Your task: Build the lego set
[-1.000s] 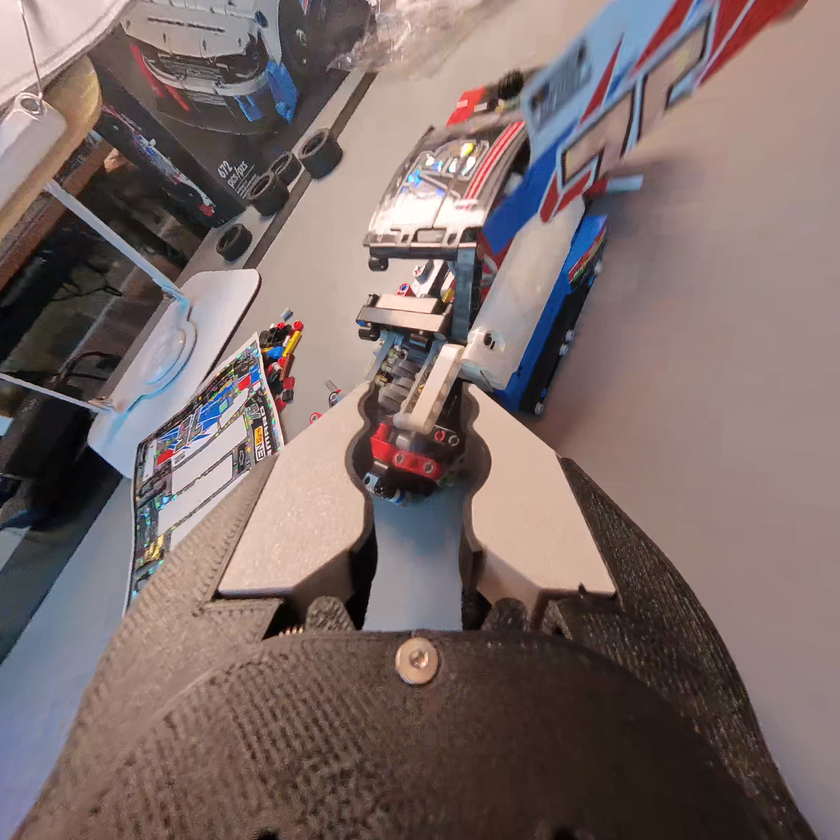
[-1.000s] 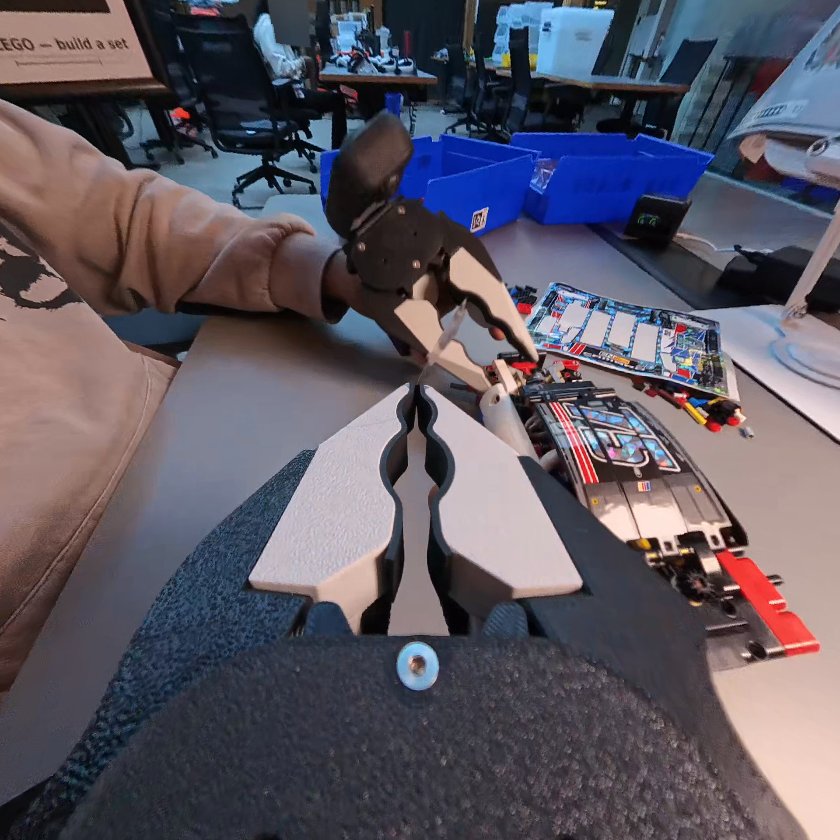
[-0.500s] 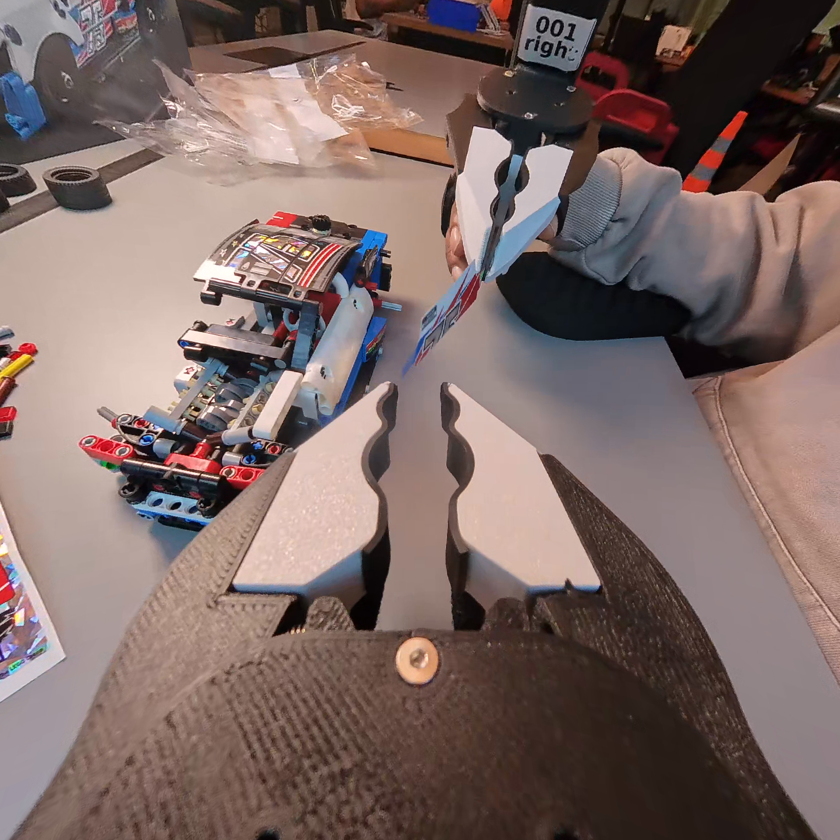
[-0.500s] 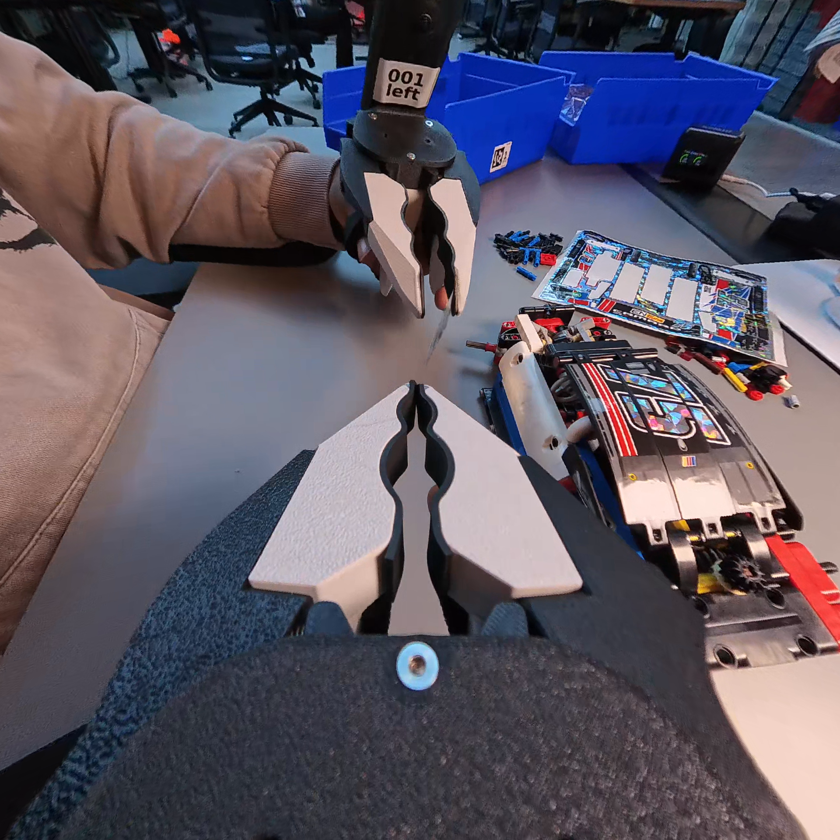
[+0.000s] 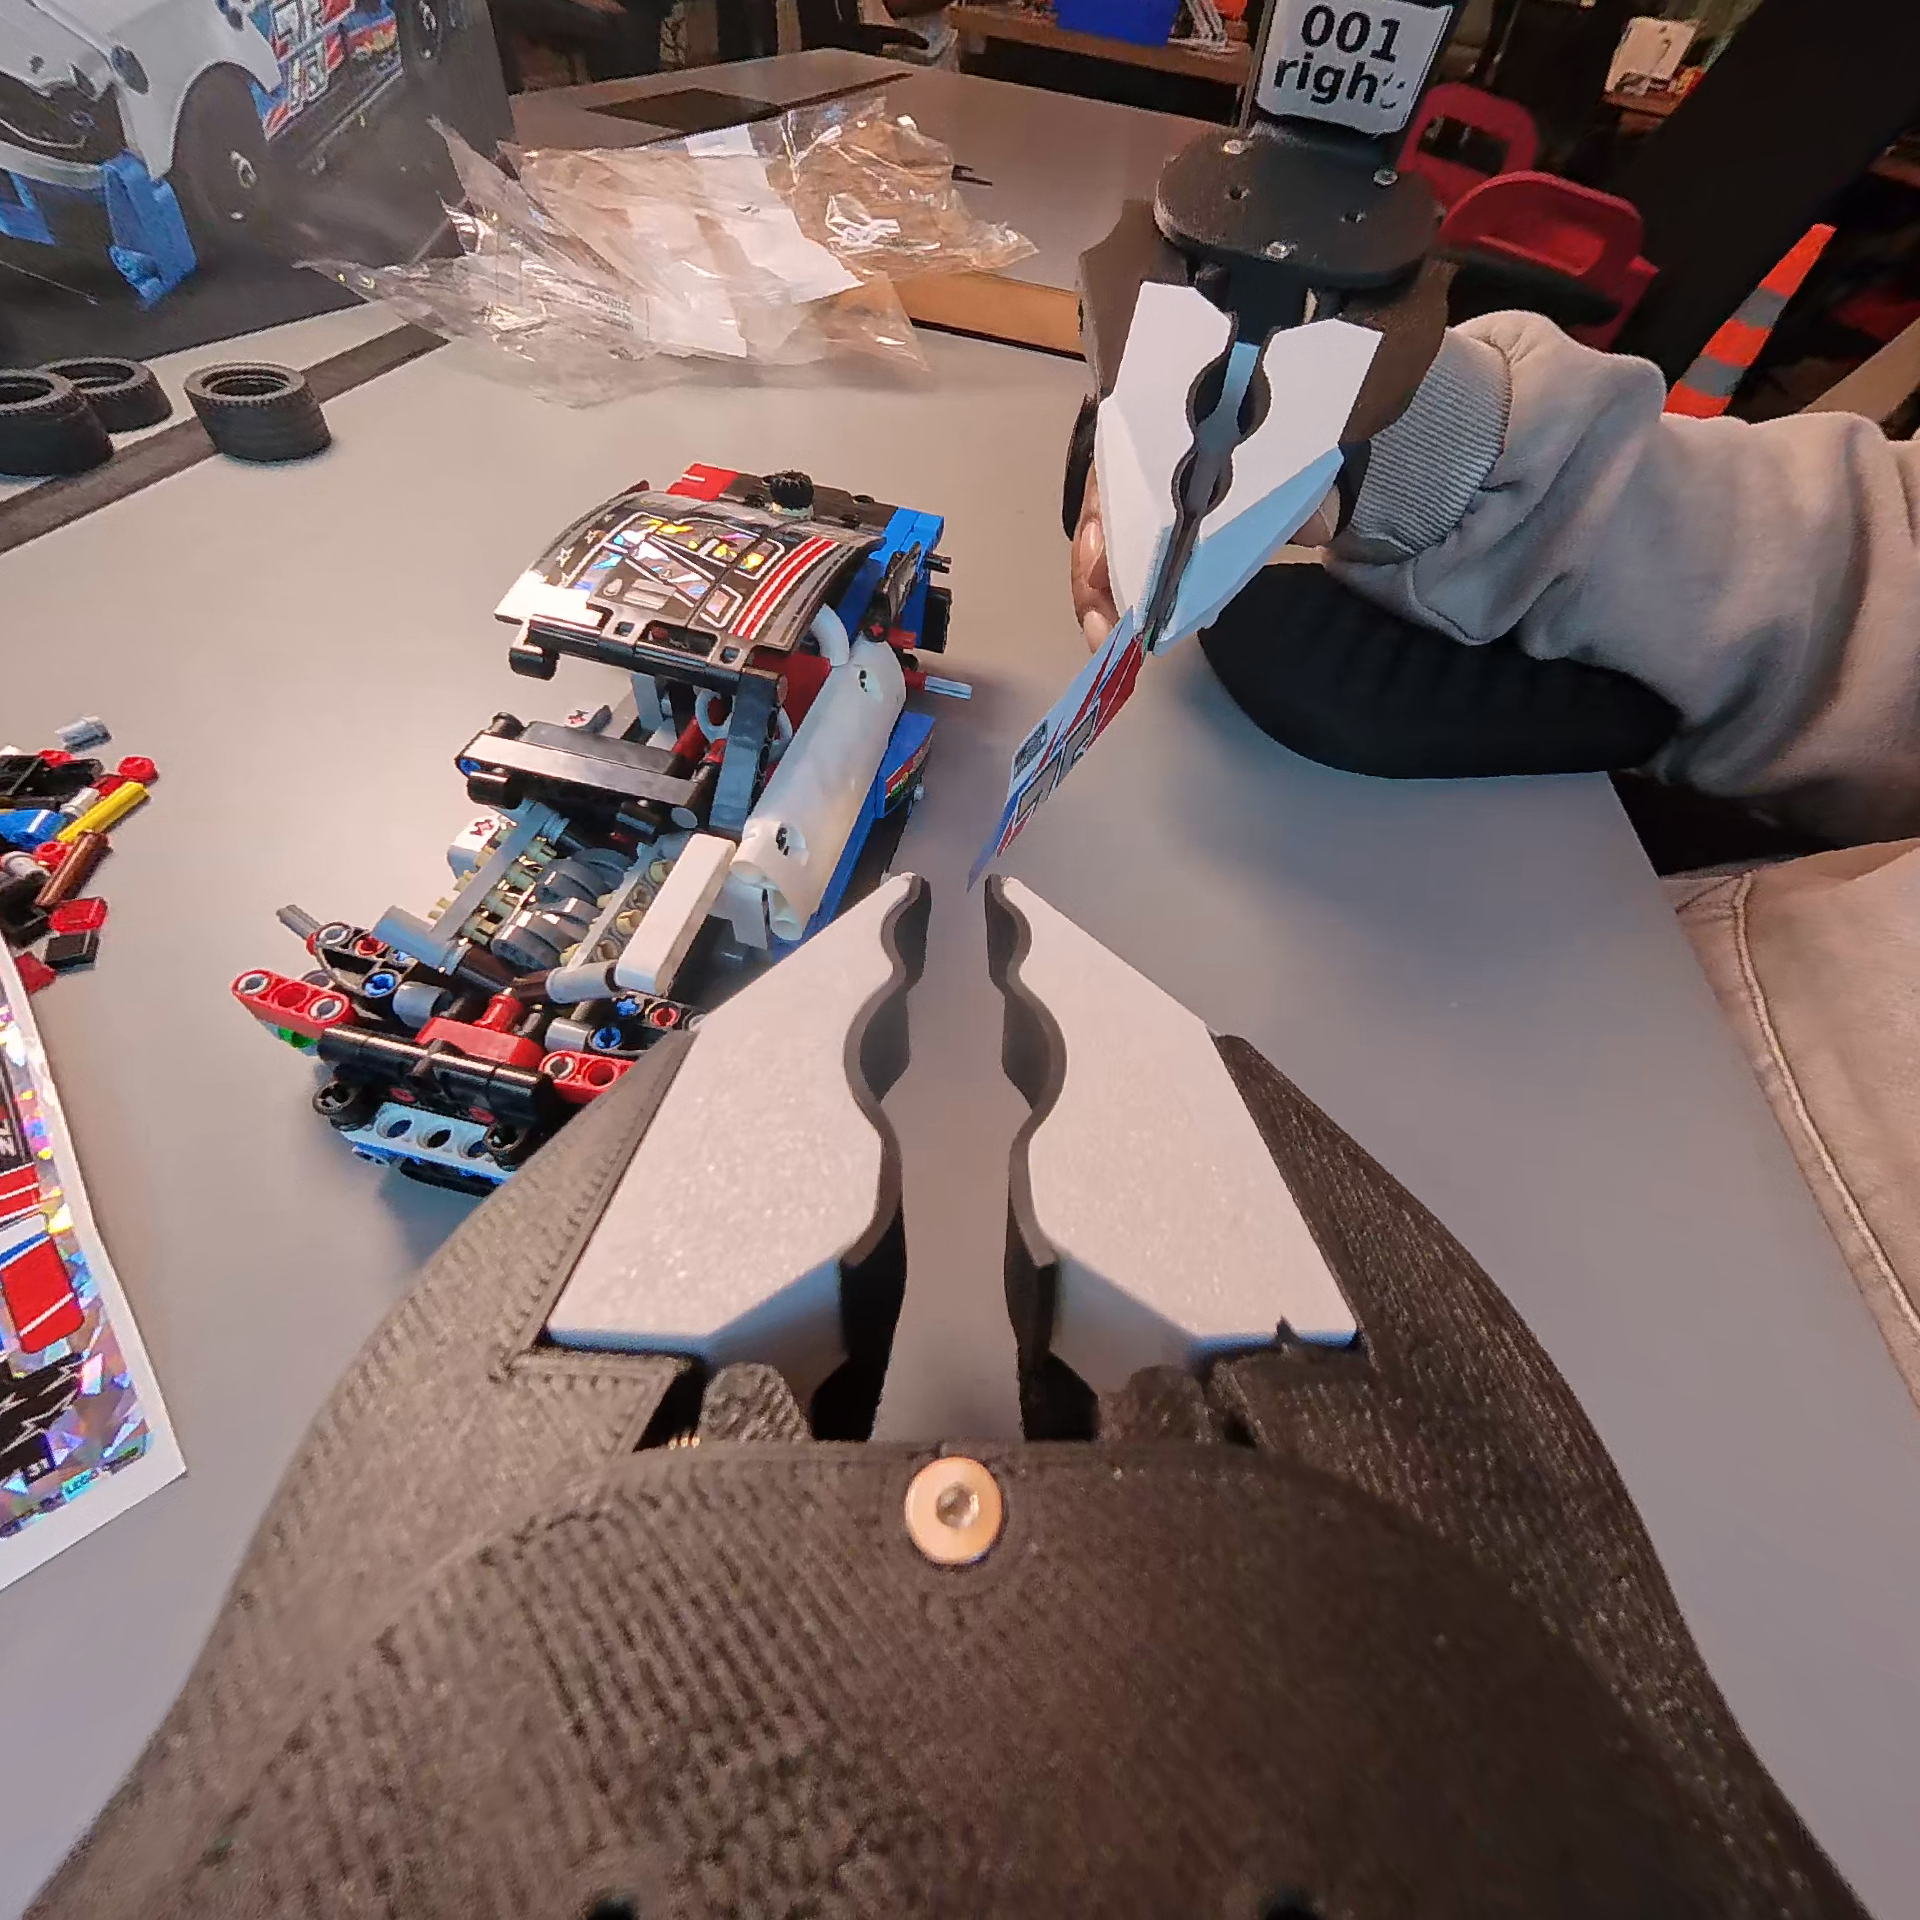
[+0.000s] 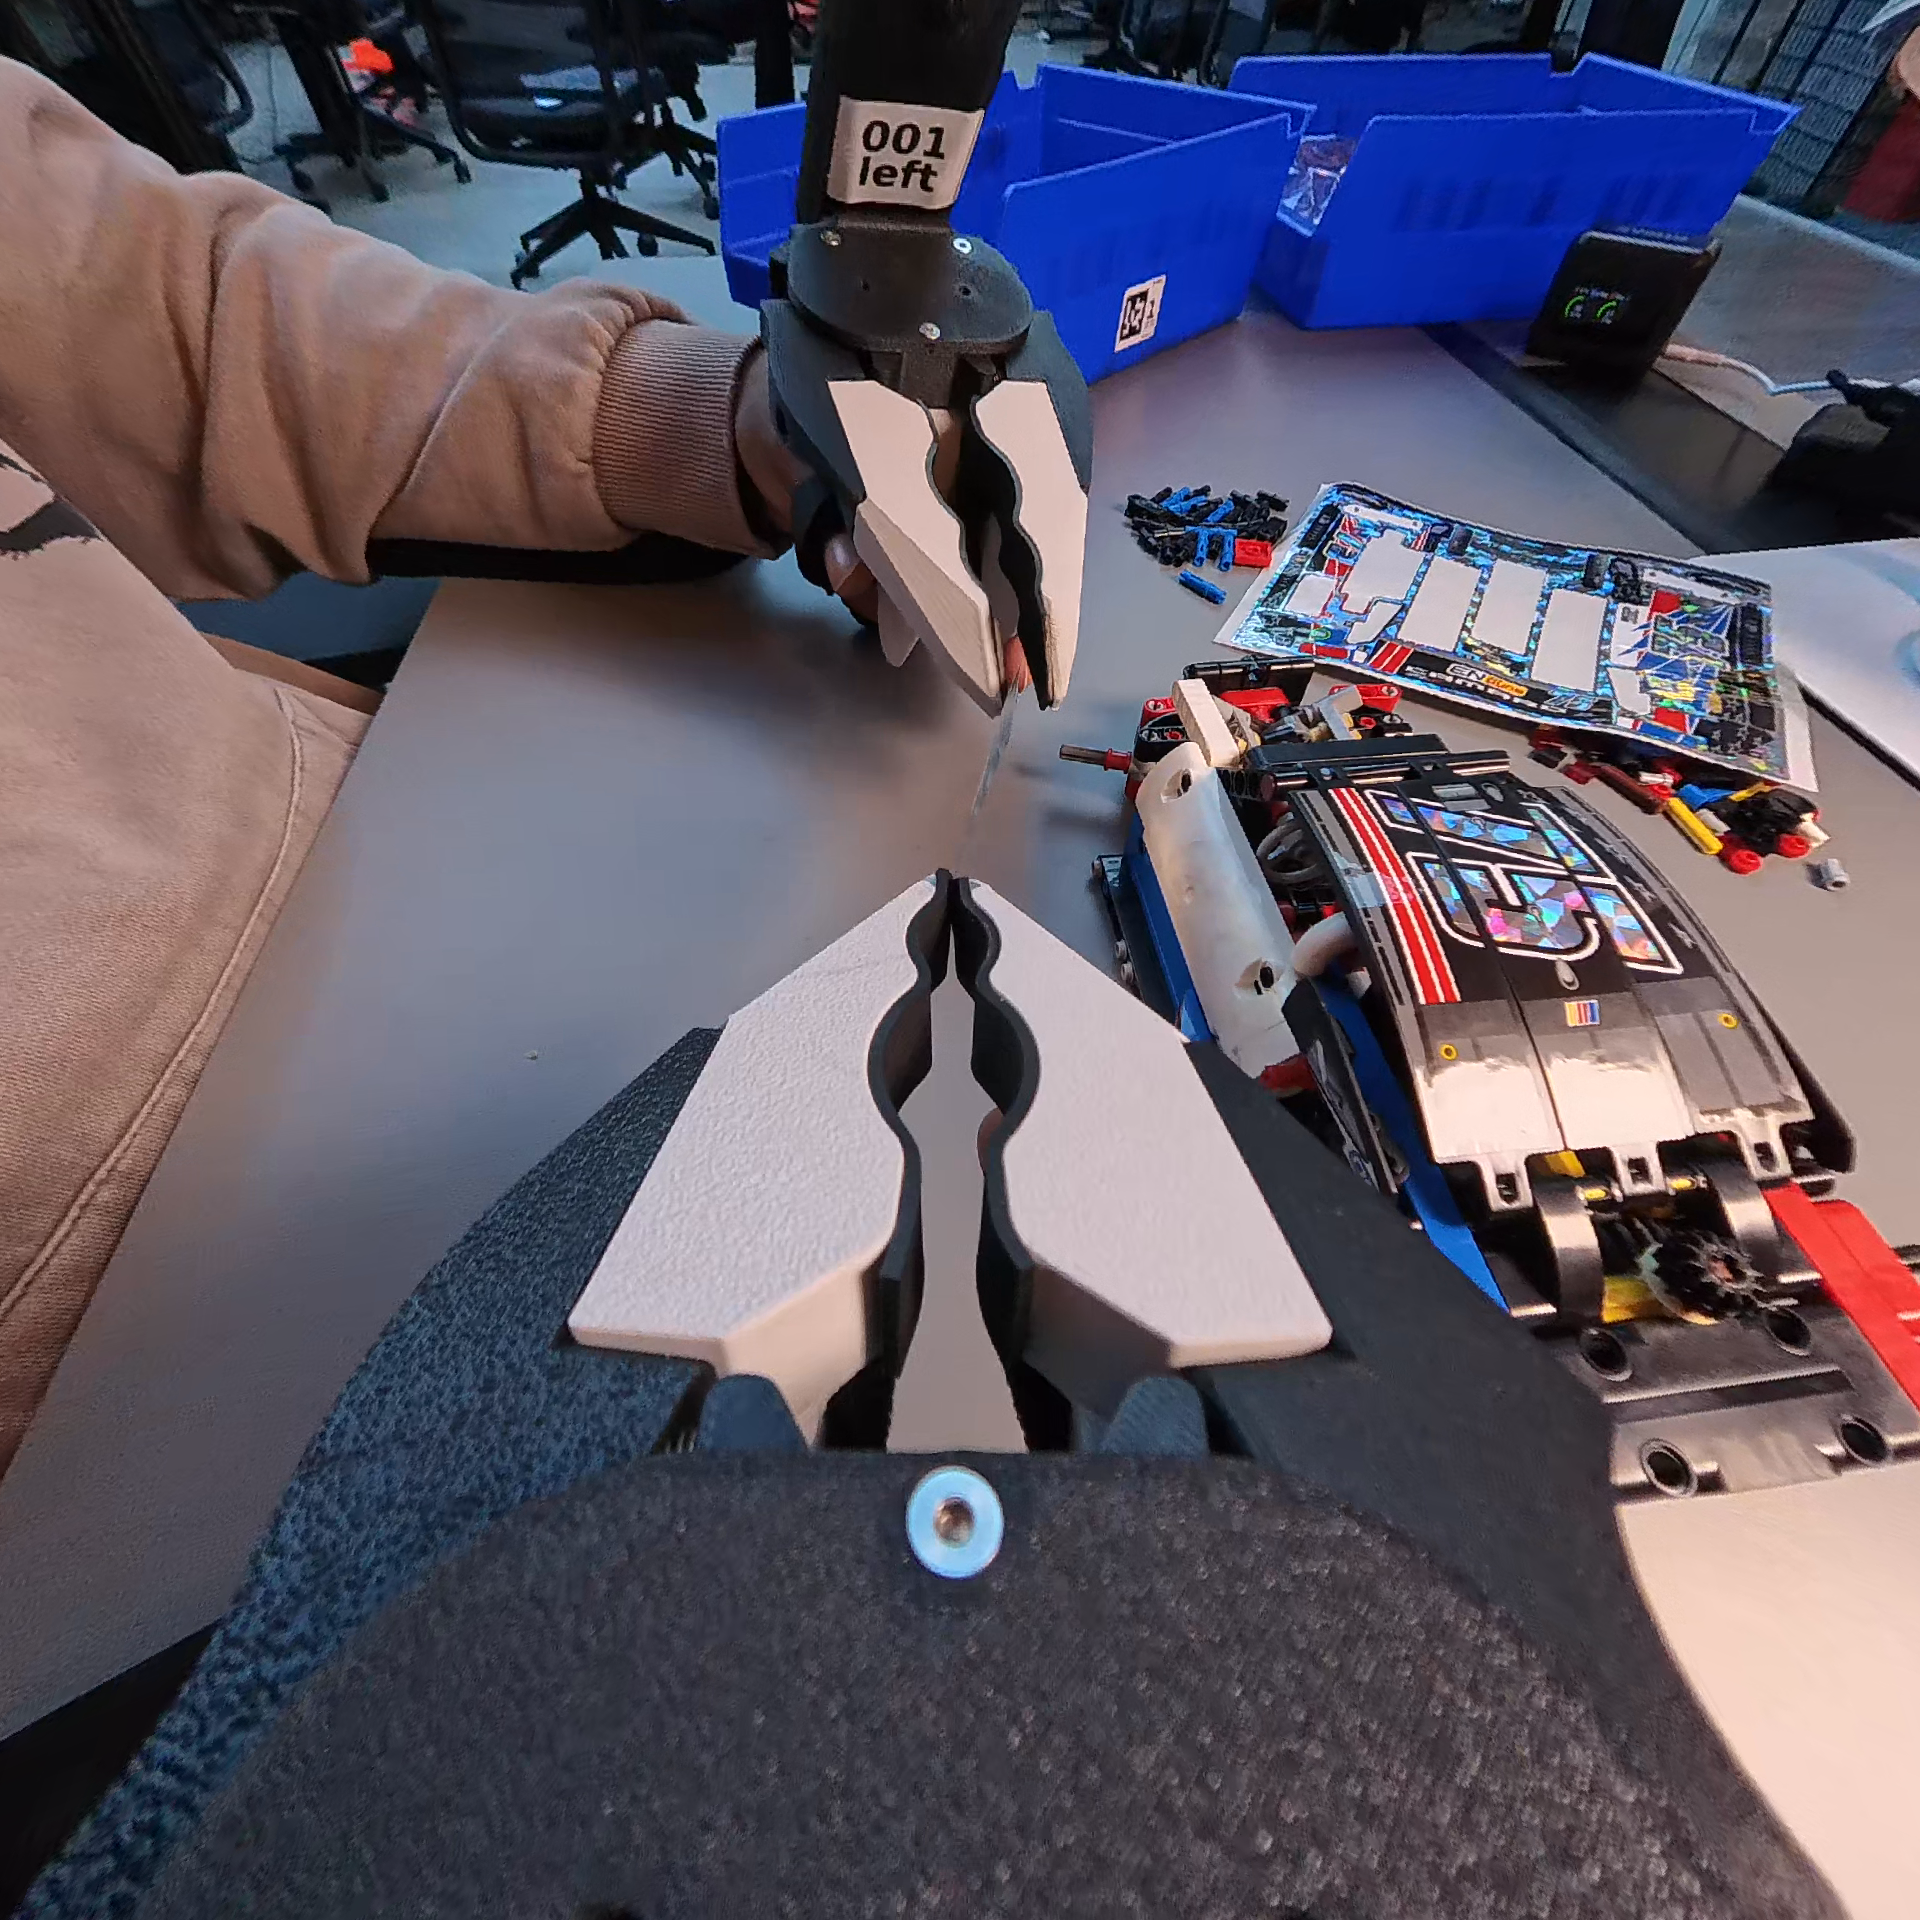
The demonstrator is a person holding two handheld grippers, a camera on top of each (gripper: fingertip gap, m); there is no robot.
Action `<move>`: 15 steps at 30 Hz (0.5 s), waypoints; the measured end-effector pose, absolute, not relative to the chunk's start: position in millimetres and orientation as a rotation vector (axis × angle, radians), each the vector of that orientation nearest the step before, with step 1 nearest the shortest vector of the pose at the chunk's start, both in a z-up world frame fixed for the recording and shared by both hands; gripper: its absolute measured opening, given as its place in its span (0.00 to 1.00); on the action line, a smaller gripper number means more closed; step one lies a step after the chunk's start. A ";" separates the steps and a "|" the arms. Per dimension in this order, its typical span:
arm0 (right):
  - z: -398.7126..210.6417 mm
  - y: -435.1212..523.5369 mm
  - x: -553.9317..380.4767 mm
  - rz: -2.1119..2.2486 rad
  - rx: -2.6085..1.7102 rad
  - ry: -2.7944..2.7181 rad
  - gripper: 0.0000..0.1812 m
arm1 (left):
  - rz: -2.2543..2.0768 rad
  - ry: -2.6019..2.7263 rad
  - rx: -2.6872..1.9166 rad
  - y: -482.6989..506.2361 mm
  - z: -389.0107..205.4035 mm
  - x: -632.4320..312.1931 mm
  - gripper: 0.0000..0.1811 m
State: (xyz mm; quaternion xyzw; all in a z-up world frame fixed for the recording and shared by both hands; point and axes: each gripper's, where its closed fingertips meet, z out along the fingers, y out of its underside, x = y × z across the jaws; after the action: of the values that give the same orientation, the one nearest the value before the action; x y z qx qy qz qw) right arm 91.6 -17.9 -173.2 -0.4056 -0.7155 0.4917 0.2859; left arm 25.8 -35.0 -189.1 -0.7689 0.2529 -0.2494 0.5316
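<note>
Pinching a thin, floppy sticker [image 5: 1070, 743] by its top corner, right gripper [image 5: 1155, 634] beside car [image 5: 665, 810]; left gripper [image 5: 954, 891] narrowly parted, empty.

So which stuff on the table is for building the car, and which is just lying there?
For the build:
- lego car
- sticker pinched in the right gripper
- sticker sheet
- loose pieces
- tyres
- left gripper, open

Just lying about:
- empty plastic bags
- blue bins
</note>
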 end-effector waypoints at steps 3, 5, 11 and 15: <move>-173.8 -17.2 91.3 1.310 -1.089 -1.912 0.00 | -0.601 0.602 -1.829 -35.3 -188.1 26.2 0.04; -174.3 -17.2 91.3 1.311 -1.092 -1.913 0.00 | -0.603 0.598 -1.825 -35.1 -187.1 25.9 0.03; -173.9 -16.5 90.8 1.312 -1.096 -1.906 0.00 | -0.606 0.595 -1.824 -35.2 -186.1 25.8 0.00; -174.5 -15.6 90.5 1.308 -1.103 -1.904 0.00 | -0.607 0.592 -1.831 -34.5 -186.7 26.7 0.00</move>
State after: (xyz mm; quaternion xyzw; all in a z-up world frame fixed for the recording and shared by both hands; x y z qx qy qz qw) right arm 90.5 -15.6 -174.5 -0.4127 -0.7127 0.4894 0.2867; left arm 26.7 -34.5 -186.7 -0.7679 0.2482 -0.2548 0.5328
